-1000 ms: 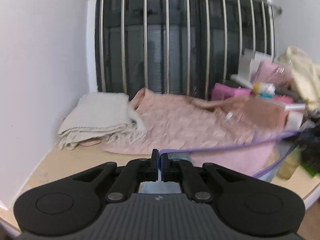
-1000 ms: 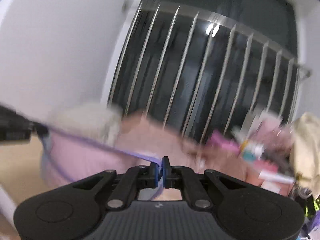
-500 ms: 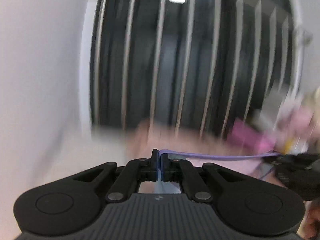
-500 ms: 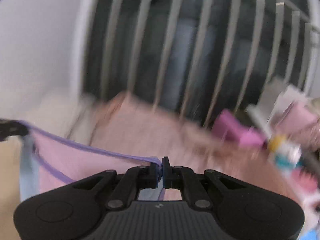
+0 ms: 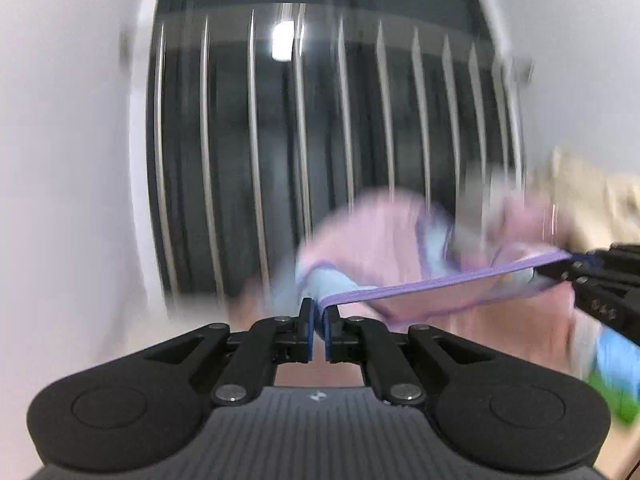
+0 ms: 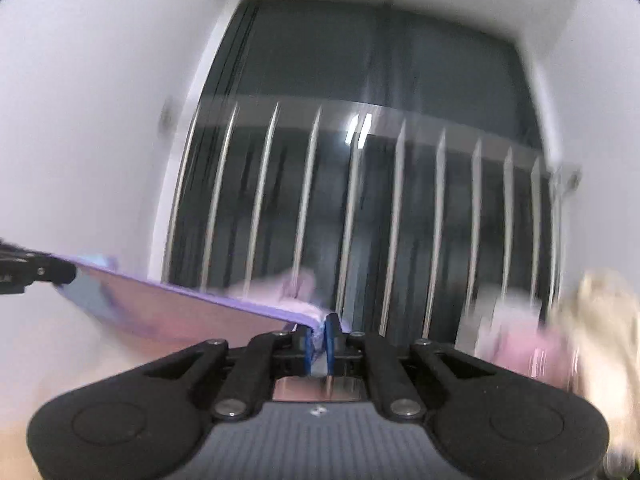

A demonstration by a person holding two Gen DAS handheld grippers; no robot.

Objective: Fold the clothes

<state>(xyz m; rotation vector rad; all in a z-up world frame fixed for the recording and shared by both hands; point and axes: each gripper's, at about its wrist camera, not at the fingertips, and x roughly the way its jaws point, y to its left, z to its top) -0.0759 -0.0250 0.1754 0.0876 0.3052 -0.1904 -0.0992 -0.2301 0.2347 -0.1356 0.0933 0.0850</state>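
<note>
A pink garment (image 5: 440, 284) with a purple hem and pale blue parts hangs stretched in the air between both grippers. My left gripper (image 5: 319, 316) is shut on one end of the hem. In the left wrist view my right gripper (image 5: 560, 264) holds the other end at the right edge. In the right wrist view the garment (image 6: 180, 308) runs from my right gripper (image 6: 319, 332) leftward to my left gripper (image 6: 40, 272). The right jaws are opening slightly, with bunched hem cloth still pinched between the pads. Both views are motion-blurred.
A metal railing (image 5: 256, 160) with vertical bars stands before a dark window ahead, white walls on both sides. A cream cloth pile (image 6: 600, 312) and pink items (image 6: 532, 344) lie at the right. Something green (image 5: 612, 400) shows low right.
Both grippers have risen with the garment's hem taut between them. The table, the folded beige cloth and the pink sweater have dropped out of view. The rest of the garment now swings up.
</note>
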